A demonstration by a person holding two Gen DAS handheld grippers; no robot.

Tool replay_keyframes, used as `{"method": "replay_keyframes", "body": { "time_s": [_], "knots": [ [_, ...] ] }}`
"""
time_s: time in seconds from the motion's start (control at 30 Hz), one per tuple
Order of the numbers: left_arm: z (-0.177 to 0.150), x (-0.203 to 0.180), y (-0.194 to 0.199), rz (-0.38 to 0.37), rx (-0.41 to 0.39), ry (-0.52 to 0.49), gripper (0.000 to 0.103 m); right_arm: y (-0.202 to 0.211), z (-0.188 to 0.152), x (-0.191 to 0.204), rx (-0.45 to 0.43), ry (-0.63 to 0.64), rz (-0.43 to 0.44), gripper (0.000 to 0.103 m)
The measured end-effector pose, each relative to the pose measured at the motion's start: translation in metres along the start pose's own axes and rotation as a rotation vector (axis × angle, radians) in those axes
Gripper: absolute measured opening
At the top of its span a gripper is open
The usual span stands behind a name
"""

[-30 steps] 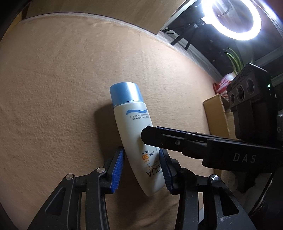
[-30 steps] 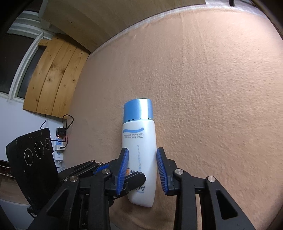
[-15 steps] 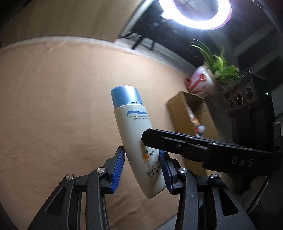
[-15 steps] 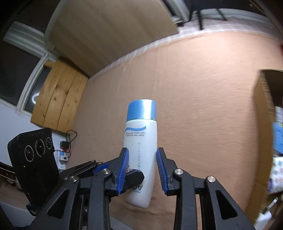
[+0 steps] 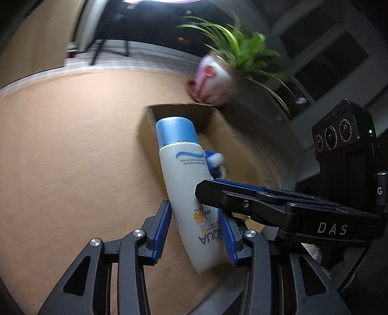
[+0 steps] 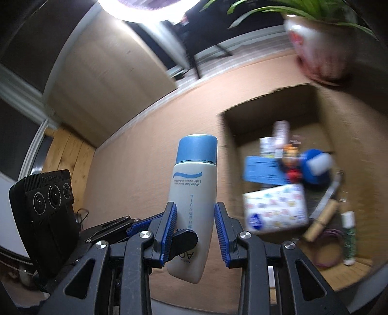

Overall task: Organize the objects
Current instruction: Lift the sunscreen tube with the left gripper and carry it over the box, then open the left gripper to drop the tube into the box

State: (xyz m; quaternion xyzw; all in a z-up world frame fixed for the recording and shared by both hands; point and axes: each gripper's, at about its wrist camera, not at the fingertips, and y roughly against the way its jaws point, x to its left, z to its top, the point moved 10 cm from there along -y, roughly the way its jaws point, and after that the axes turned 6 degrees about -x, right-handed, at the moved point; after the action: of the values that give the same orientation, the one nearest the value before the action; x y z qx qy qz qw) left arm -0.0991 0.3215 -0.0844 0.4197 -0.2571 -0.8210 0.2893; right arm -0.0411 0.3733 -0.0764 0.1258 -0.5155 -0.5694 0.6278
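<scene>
A white sunscreen bottle with a blue cap is held in the air between both grippers. My left gripper has its blue pads against the bottle's lower body. My right gripper is shut on the same bottle, and its fingers cross the left wrist view from the right. An open cardboard box stands just right of the bottle, and it also shows in the left wrist view behind the bottle.
The box holds several items: a blue packet, a white patterned packet, a blue-and-white object. A potted plant stands behind the box. The tan cloth table stretches left. A ring light shines above.
Both grippers lifted the bottle off the cloth and carried it right toward the cardboard box. The box and the plant have come into close view.
</scene>
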Motion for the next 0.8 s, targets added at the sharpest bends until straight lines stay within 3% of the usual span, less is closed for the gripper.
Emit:
{"method": "replay_keyframes", "body": {
  "time_s": [0.33, 0.4, 0.43, 0.5, 0.53, 0.6, 0.8],
  "knots": [
    [0.004, -0.067, -0.061, -0.074, 0.067, -0.108, 0.043, 0.039, 0.013, -0.072, -0.074, -0.083, -0.102, 0.030],
    [0.003, -0.073, -0.069, -0.065, 0.075, -0.144, 0.043, 0.043, 0.015, -0.080, -0.080, -0.079, -0.118, 0.030],
    [0.002, -0.073, -0.073, -0.026, 0.080, -0.171, 0.045, 0.045, 0.016, -0.082, -0.086, -0.077, -0.130, 0.030],
    [0.000, -0.067, -0.078, 0.014, 0.090, -0.177, 0.072, 0.047, 0.018, -0.088, -0.100, -0.051, -0.189, 0.037],
    [-0.001, -0.063, -0.078, 0.025, 0.096, -0.172, 0.075, 0.049, 0.019, -0.089, -0.114, -0.032, -0.219, 0.040],
    [-0.001, -0.056, -0.076, 0.057, 0.087, -0.179, 0.076, 0.052, 0.019, -0.089, -0.127, -0.008, -0.240, 0.047],
    [0.003, -0.038, -0.060, 0.102, 0.067, -0.187, 0.080, 0.046, 0.016, -0.086, -0.119, 0.002, -0.242, 0.049]
  ]
}}
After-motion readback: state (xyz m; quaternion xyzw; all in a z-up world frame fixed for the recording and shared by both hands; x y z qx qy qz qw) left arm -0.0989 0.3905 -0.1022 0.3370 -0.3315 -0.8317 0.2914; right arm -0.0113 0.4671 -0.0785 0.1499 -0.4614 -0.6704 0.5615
